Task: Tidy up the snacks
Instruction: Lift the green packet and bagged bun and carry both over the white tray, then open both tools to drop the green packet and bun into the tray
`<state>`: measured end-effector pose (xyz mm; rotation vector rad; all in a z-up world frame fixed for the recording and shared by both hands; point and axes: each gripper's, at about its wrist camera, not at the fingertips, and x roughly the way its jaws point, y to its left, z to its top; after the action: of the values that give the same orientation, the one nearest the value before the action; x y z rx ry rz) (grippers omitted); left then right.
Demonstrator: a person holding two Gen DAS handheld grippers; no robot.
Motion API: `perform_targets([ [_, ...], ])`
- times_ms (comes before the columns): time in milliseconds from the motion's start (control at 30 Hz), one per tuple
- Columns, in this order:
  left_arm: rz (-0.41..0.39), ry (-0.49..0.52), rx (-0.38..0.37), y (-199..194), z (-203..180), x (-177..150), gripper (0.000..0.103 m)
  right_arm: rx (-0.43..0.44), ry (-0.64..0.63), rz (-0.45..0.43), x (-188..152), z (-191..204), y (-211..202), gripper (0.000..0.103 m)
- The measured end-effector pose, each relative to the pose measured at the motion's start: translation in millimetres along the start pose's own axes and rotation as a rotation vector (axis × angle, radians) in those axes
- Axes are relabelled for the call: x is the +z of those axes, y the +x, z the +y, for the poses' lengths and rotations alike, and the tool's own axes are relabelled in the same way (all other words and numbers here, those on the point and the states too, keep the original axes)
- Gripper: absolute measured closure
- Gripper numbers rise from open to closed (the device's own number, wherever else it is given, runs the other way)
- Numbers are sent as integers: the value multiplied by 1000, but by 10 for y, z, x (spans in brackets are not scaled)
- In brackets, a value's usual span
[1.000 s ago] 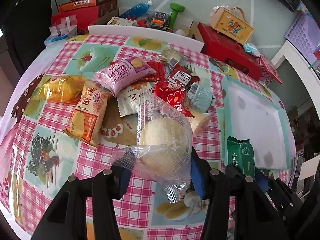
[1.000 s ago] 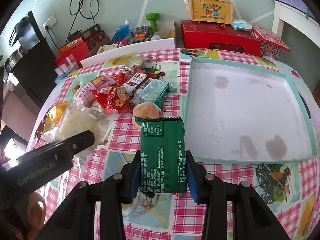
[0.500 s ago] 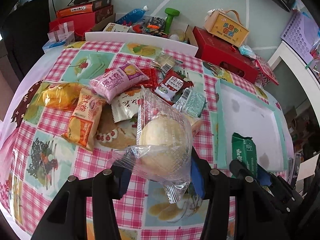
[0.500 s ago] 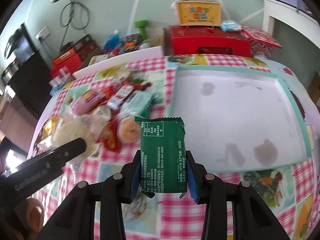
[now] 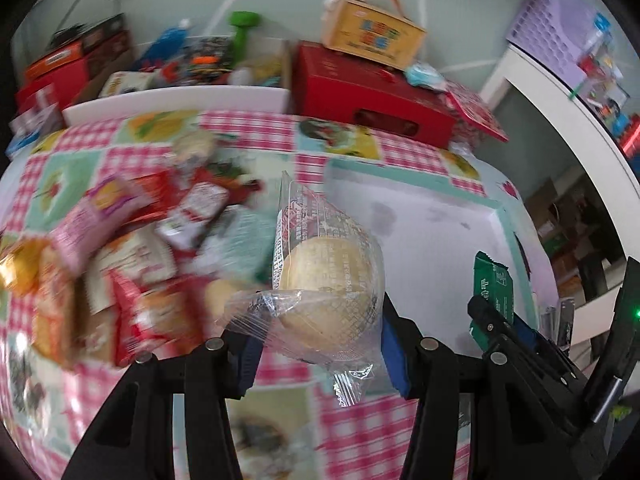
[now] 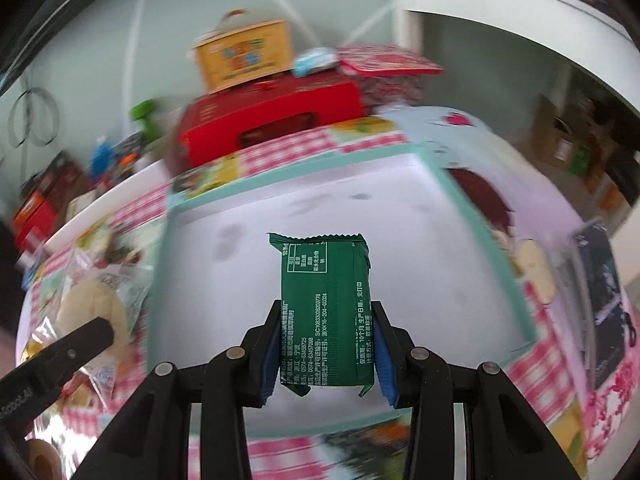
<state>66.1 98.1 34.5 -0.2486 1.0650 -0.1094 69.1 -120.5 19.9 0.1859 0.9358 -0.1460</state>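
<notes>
Right wrist view: right gripper (image 6: 325,354) clamped on a green snack packet (image 6: 326,312), upright between the blue pads, white print facing camera, held above the white tray (image 6: 460,208). Left gripper (image 5: 318,350) grips a round pale bun in clear wrapper (image 5: 326,292), over the checked tablecloth (image 5: 360,420) just beside the tray's left edge. Snack pile (image 5: 132,248) lies blurred at left.

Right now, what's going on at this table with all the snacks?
A person is sorting snacks with a handheld tool in each hand. The left tool is shut on a round pastry in a clear wrapper, held above the checked tablecloth. The right tool grips a green snack packet over the white tray, which looks bare. A pile of other snacks lies left of the tray, unsorted.
</notes>
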Motion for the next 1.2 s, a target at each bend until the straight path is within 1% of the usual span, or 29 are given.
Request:
perform_targets([
  [167,30,57,-47,275,-359,86,49,-82,85,16,66,-360,130,61],
  [300,48,85,-57,501,-561,154,49,-102,106,19,104,-494,202,61],
  [400,60,95,-64,688,-685,217,49,-110,110,28,126,-504,264,61],
  [500,63,100,-63,767,-726,249,49,-113,105,36,121,-509,298,61],
  [633,79,100,-44,897,-754,269,49,-111,110,43,109,-521,331,61],
  [767,84,99,-41,926,-751,258,49,-112,103,45,107,-504,344,60],
  [800,84,97,-40,930,-746,254,47,-116,102,36,109,-498,335,59],
  [833,85,95,-40,928,-740,251,42,-114,101,32,109,-490,324,53],
  [867,86,92,-41,920,-730,251,40,-113,98,31,110,-481,316,48],
  [900,85,88,-43,906,-720,251,36,-114,94,30,111,-471,309,46],
  [1033,78,79,-46,820,-689,252,34,-114,80,35,109,-445,301,45],
  [1100,73,80,-43,775,-680,253,31,-115,77,36,108,-435,287,42],
  [1133,69,80,-40,747,-672,250,27,-117,75,36,110,-430,280,35],
  [1167,63,77,-36,717,-659,248,25,-119,73,35,108,-424,269,26],
  [1200,57,75,-31,693,-644,246,21,-121,69,33,108,-416,256,22],
])
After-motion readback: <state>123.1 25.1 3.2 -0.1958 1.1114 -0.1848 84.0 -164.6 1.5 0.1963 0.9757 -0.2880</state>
